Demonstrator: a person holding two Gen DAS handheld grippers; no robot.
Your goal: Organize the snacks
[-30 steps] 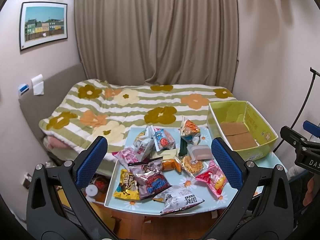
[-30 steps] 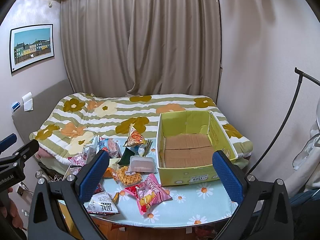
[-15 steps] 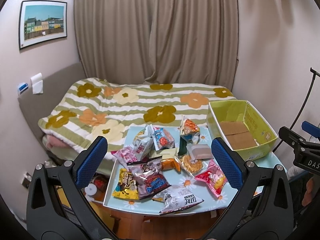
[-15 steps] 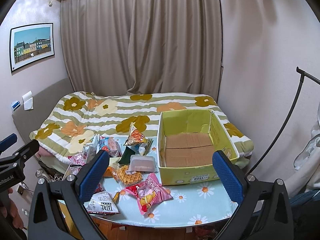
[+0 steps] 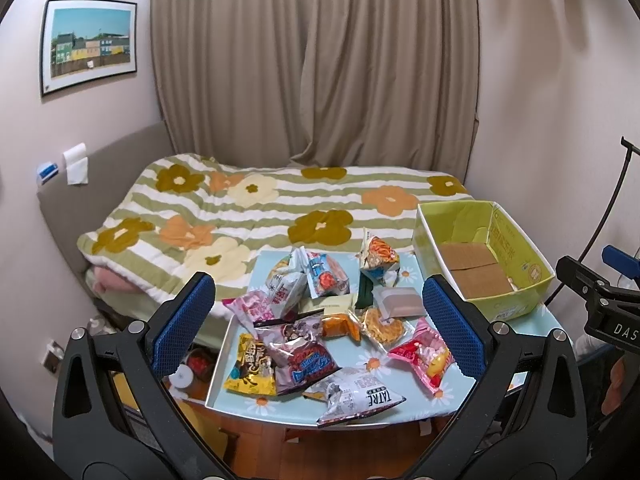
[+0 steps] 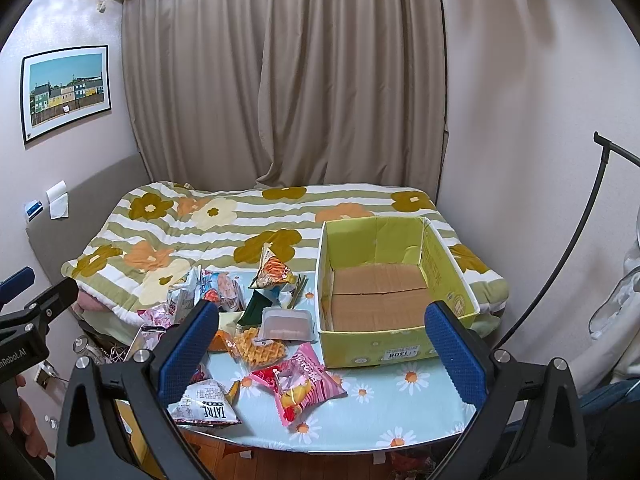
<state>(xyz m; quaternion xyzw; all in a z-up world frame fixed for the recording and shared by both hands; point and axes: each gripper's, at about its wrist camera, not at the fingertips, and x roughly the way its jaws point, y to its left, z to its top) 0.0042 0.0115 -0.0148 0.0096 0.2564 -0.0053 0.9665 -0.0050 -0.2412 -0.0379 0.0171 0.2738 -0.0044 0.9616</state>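
Several snack packets lie in a pile on a small table with a light-blue daisy cloth (image 5: 380,360) (image 6: 400,400). Among them are a pink packet (image 5: 424,354) (image 6: 298,380), a white TATRE packet (image 5: 360,398) (image 6: 206,404), a waffle packet (image 6: 256,346) and a clear tub (image 6: 286,322). An empty yellow-green cardboard box (image 5: 480,256) (image 6: 384,280) stands on the table's right side. My left gripper (image 5: 316,328) is open, held above and in front of the pile. My right gripper (image 6: 320,350) is open, in front of the box and empty.
A bed with a striped flower quilt (image 5: 248,216) (image 6: 224,224) lies just behind the table. Curtains (image 6: 280,80) hang behind it. A black stand pole (image 6: 560,260) curves at the right. The wooden floor (image 5: 320,452) shows under the table's near edge.
Both views have shifted very slightly; the scene sits a touch lower and closer. No snack has moved and both grippers stay open.
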